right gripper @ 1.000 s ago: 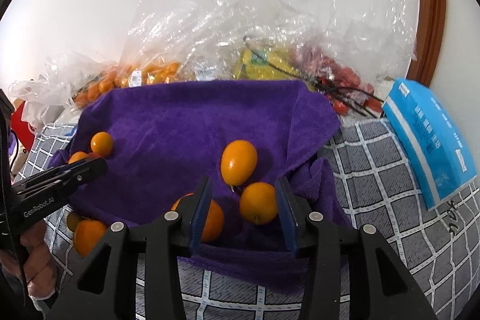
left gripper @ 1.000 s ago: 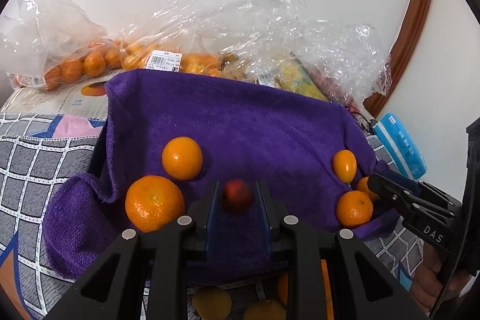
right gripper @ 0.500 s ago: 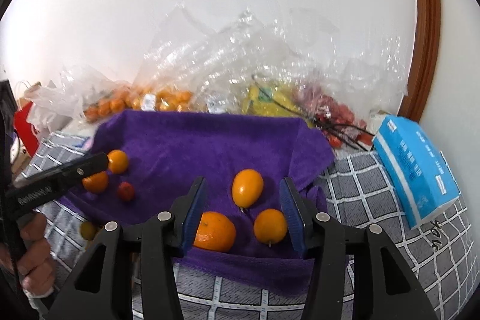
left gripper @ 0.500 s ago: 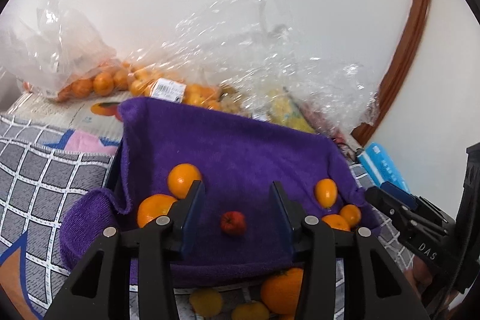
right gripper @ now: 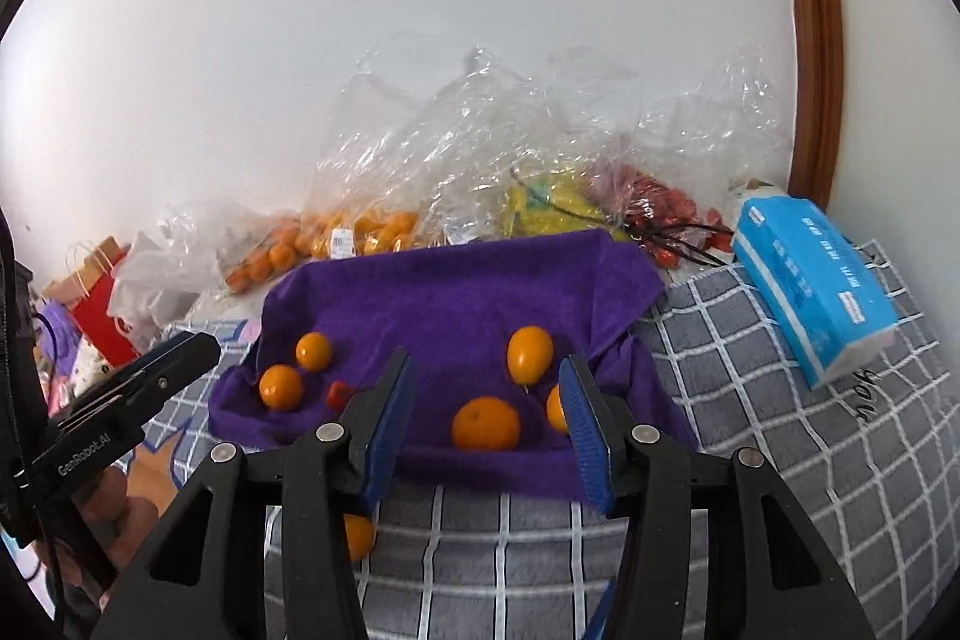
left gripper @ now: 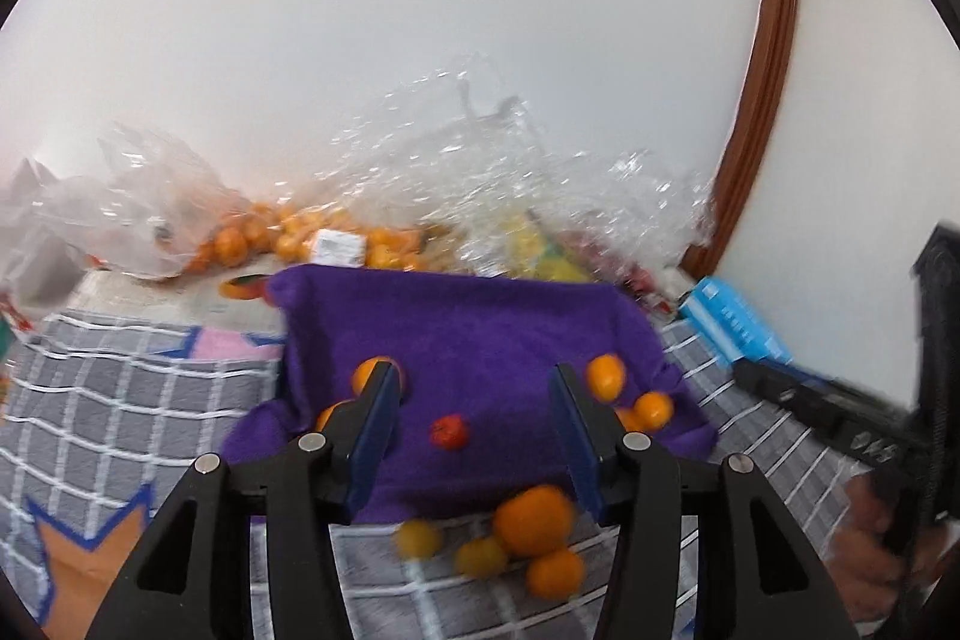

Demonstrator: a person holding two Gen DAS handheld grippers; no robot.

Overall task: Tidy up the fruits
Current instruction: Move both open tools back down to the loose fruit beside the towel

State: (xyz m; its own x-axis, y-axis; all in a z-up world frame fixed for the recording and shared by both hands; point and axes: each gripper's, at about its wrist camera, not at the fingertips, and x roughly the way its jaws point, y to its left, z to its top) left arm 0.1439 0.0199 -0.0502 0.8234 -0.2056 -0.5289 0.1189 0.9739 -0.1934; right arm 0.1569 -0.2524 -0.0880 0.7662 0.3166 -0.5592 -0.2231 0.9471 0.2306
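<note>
A purple towel (left gripper: 480, 328) (right gripper: 456, 298) lies on a grey checked cover. On it sit a small red fruit (left gripper: 449, 431) (right gripper: 339, 391), two oranges at its left (right gripper: 281, 386) (right gripper: 313, 350), and an oval orange fruit (right gripper: 529, 353) and round oranges (right gripper: 486, 423) at its right. My left gripper (left gripper: 474, 436) is open and empty, raised in front of the red fruit. My right gripper (right gripper: 487, 418) is open and empty, raised in front of the right group. Several loose oranges and yellow fruits (left gripper: 533, 519) lie on the cover before the towel.
Clear plastic bags of oranges (right gripper: 336, 238), yellow fruit and red fruit (right gripper: 654, 202) are piled against the white wall behind the towel. A blue tissue pack (right gripper: 810, 280) lies at the right. A red paper bag (right gripper: 99, 304) stands at the far left.
My left gripper let go of the small red fruit onto the towel, opened wide and pulled back and up. My right gripper also pulled back and up, staying open.
</note>
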